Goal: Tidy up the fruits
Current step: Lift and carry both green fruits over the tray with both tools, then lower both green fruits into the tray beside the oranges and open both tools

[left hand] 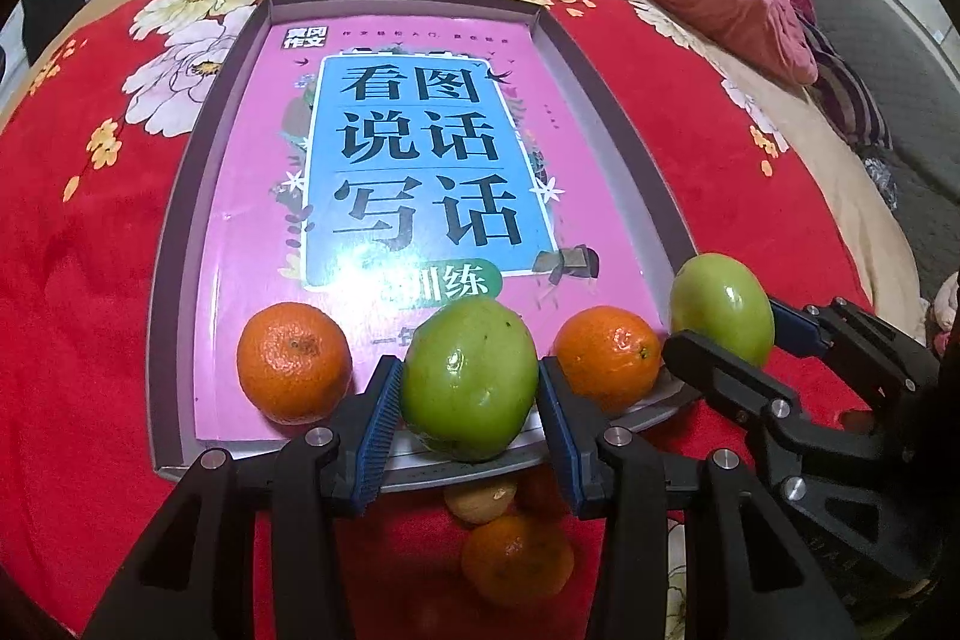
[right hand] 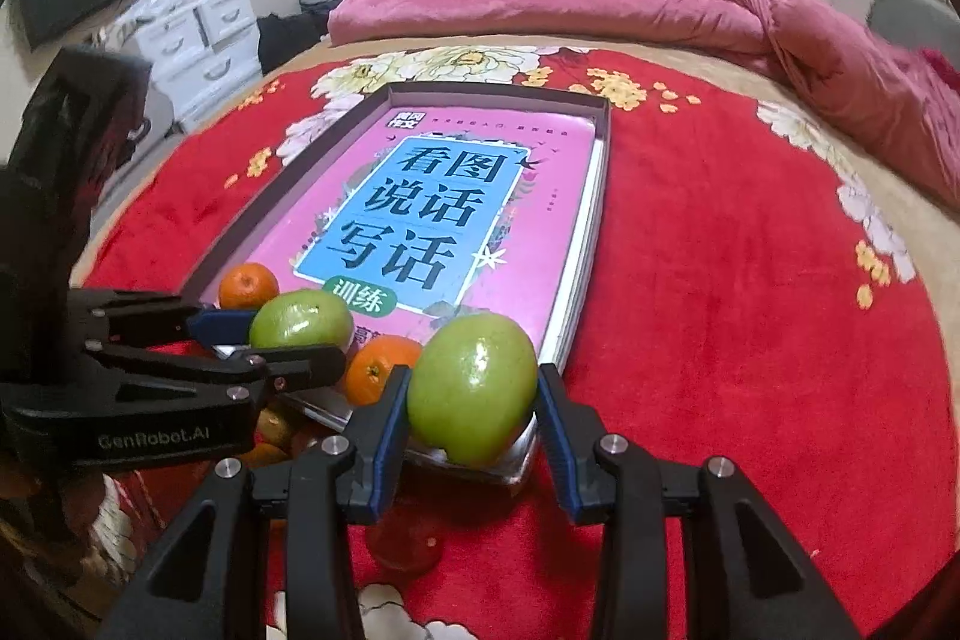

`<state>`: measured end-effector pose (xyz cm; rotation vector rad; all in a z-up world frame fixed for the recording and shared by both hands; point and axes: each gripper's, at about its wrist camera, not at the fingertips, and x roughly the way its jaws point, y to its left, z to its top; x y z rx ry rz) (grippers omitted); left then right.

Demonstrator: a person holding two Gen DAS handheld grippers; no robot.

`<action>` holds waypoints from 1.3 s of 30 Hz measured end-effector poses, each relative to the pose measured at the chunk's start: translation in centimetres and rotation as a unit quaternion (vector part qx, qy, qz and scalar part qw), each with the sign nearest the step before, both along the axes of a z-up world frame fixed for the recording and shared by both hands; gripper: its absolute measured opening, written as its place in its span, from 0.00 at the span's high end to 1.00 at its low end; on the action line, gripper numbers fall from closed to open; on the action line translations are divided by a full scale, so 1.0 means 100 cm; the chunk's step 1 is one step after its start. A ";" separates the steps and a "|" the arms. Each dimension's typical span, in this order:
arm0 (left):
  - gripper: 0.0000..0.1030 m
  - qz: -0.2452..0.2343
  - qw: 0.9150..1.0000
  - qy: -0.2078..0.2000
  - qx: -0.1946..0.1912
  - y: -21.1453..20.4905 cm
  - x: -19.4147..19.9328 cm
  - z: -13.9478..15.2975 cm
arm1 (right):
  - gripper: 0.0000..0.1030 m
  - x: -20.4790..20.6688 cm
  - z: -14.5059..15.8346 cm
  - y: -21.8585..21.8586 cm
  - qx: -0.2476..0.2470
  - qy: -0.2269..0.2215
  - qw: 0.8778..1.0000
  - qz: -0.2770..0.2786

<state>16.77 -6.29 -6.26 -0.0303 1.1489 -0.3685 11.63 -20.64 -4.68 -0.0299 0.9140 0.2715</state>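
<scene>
You read on pink book (left hand: 420, 172) cover, blue panel: "看图说话写话"; green badge below: "训练"; top-left corner tag: "黄冈作文". On left gripper (right hand: 240, 340) body, white lettering: "GenRobot.AI".

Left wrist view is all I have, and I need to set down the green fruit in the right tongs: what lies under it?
Observer: The right tongs hold the green fruit just over the near right corner of the tray.
Operator: Any furniture on the far left of the room?
Observer: Yes, a white chest of drawers stands there.
</scene>
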 end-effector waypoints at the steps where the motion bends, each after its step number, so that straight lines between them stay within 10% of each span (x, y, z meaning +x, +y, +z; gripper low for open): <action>1: 0.55 0.000 1.000 0.000 0.000 0.000 0.000 0.000 | 0.60 0.000 0.000 0.001 -0.007 -0.002 1.000 0.003; 39: 0.55 0.008 1.000 -0.003 -0.027 0.006 -0.004 0.006 | 0.59 -0.002 -0.003 0.008 -0.028 -0.001 0.999 0.019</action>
